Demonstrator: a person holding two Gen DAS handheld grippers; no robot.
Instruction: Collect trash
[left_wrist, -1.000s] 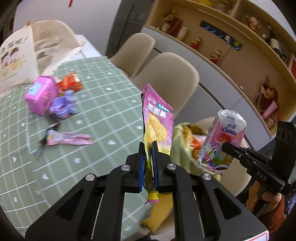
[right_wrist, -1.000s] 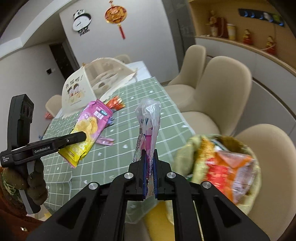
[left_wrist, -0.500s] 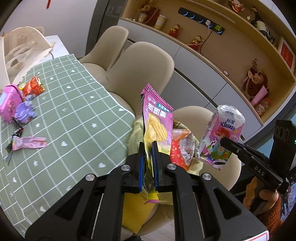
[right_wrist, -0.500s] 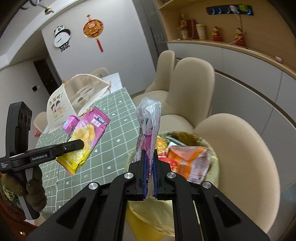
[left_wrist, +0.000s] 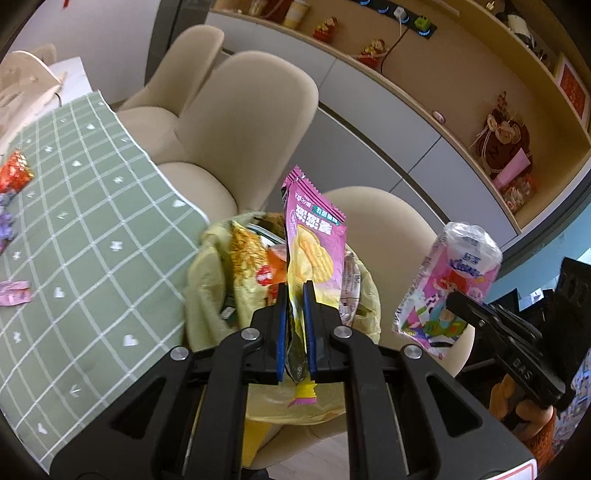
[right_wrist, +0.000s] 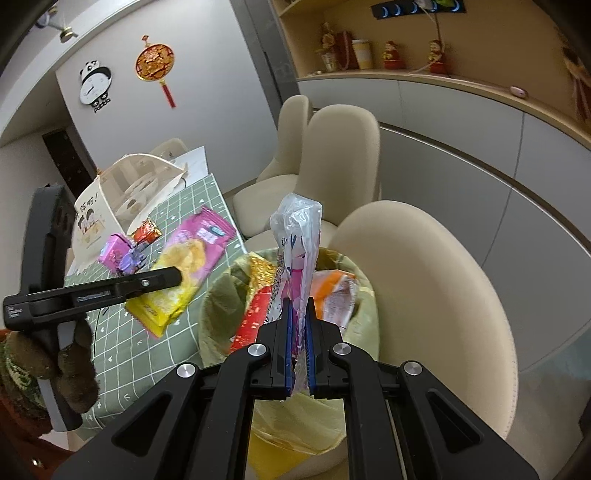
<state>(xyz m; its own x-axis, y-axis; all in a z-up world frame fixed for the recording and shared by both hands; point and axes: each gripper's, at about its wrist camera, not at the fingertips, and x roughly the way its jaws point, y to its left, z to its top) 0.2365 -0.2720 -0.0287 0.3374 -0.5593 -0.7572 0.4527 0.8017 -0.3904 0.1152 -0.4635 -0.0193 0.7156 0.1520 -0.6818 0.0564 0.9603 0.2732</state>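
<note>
My left gripper (left_wrist: 294, 295) is shut on a pink and yellow chip bag (left_wrist: 314, 243), held upright above the yellow-lined trash bin (left_wrist: 210, 280) that stands on a beige chair. My right gripper (right_wrist: 299, 310) is shut on a pink and white Kleenex tissue pack (right_wrist: 295, 240), held over the same bin (right_wrist: 218, 295), which holds several wrappers. The tissue pack (left_wrist: 450, 288) and right gripper also show in the left wrist view, right of the bin. The chip bag (right_wrist: 184, 273) and left gripper show in the right wrist view, left of the bin.
The green checked table (left_wrist: 85, 229) lies left of the bin, with a red wrapper (left_wrist: 14, 171) and a pink wrapper (left_wrist: 13, 293) on it. A pink toy (right_wrist: 116, 251) and a cream bag (right_wrist: 122, 199) sit farther back. Beige chairs (right_wrist: 436, 295) surround the bin.
Both grippers have moved away from the table to over the trash bin, each still holding its item. The bin now sits right under them.
</note>
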